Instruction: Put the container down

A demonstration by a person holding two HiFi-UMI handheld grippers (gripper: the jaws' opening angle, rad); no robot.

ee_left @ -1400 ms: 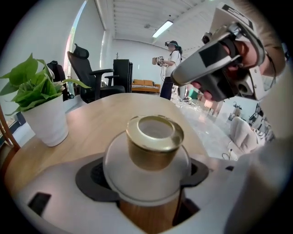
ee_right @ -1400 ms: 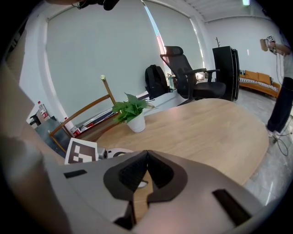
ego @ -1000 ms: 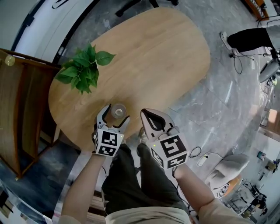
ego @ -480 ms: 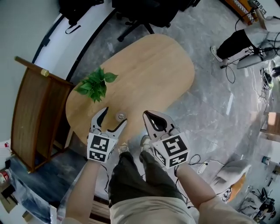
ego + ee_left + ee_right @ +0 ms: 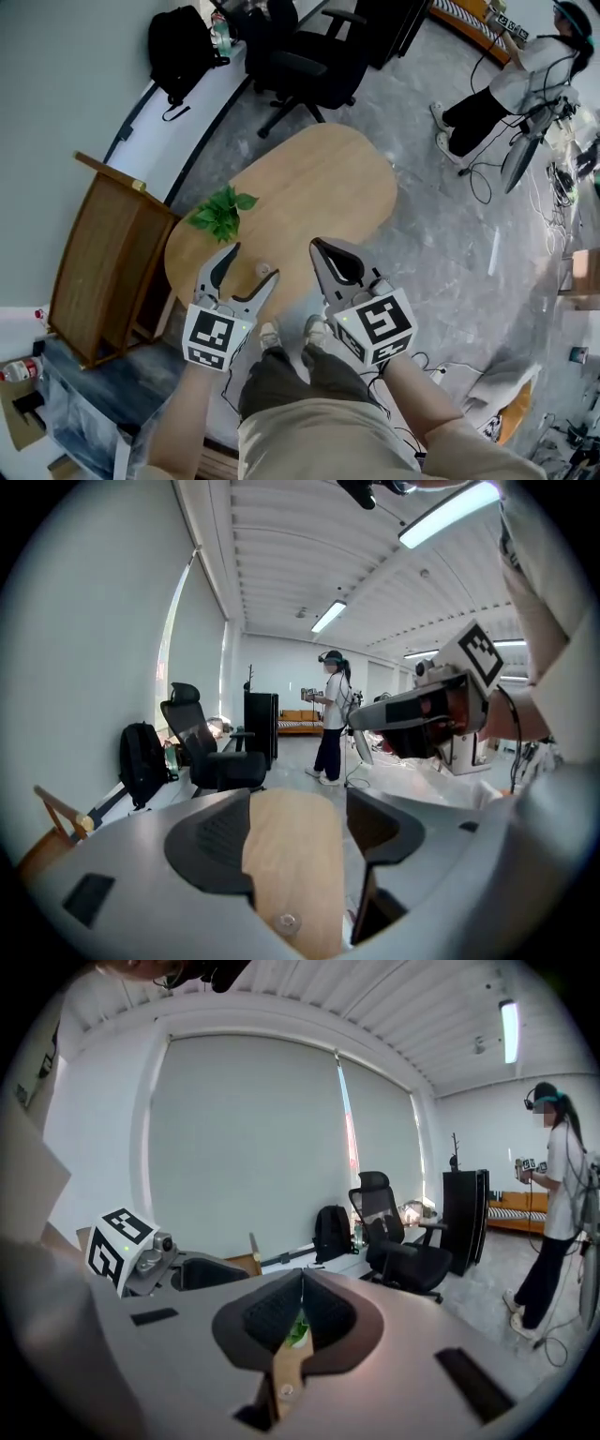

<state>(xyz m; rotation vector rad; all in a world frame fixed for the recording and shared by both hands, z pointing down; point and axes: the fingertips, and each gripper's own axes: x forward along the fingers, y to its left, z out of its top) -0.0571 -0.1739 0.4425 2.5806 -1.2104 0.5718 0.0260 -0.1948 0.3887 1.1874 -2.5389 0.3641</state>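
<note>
Left gripper view: container set down, claw clear of it.
The left claw (image 5: 298,808) stands wide, its jaws closing a little with nothing pressed between them. Through the gap the small container (image 5: 286,921) shows far below, standing alone near the edge of the wooden bench (image 5: 319,178). It seems upright, though it is too small to be sure. The right claw (image 5: 302,1274) is pressed together on nothing and held up beside the left one. A leafy plant (image 5: 222,211) sits on the bench a little beyond the container, apart from it. By my reading the set-down is finished and only the drawing away remains. The next move calls for keeping both claws high and clear, since the container stands close to the bench edge and a stray knock could tip it off.
</note>
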